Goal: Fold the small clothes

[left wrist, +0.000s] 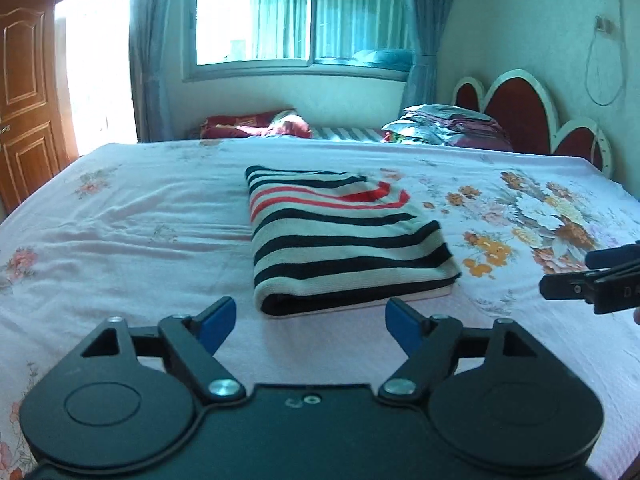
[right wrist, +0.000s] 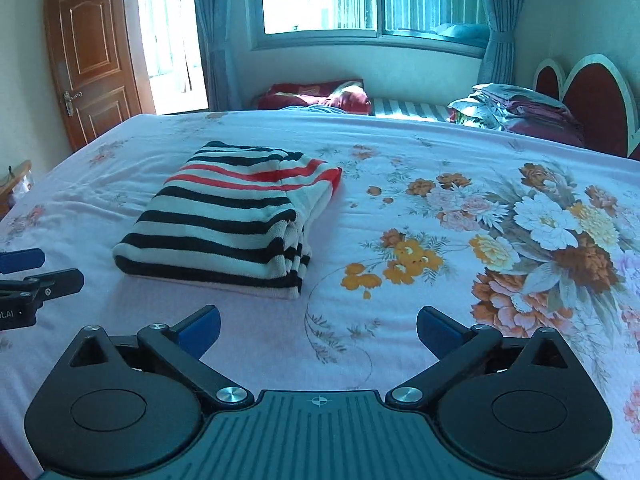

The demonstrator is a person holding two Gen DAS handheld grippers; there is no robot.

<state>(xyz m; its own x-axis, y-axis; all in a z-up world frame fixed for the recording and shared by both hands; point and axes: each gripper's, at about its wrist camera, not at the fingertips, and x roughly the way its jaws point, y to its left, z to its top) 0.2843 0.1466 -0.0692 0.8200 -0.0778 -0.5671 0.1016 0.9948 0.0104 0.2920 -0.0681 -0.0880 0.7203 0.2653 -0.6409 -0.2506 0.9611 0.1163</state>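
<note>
A striped sweater (left wrist: 344, 240) lies folded into a neat, thick rectangle on the bed (left wrist: 140, 232), on the plain pink part of the flowered sheet. Its stripes are dark and white, with a few red ones toward the far end, and the folded layers show along its right edge in the right wrist view (right wrist: 228, 220).

The left gripper (left wrist: 308, 320) hovers over the sheet just short of the sweater's near edge. Its jaws stand wide apart and hold nothing; the blue pads (left wrist: 218, 322) are clear of the cloth. The right gripper (right wrist: 318, 330) is off to the right of the sweater, above the sheet near the orange flower print (right wrist: 400, 260), also spread wide and holding nothing. Each gripper shows at the edge of the other's view, the right one (left wrist: 592, 276) at the far right and the left one (right wrist: 36, 276) at the far left, both apart from the sweater.

Beyond the bed are a red pillow (left wrist: 256, 124), a pile of folded bedding (left wrist: 448, 124) by the red headboard (left wrist: 520, 112), a window (left wrist: 296, 12) with blue curtains, and a wooden door (right wrist: 92, 56)
</note>
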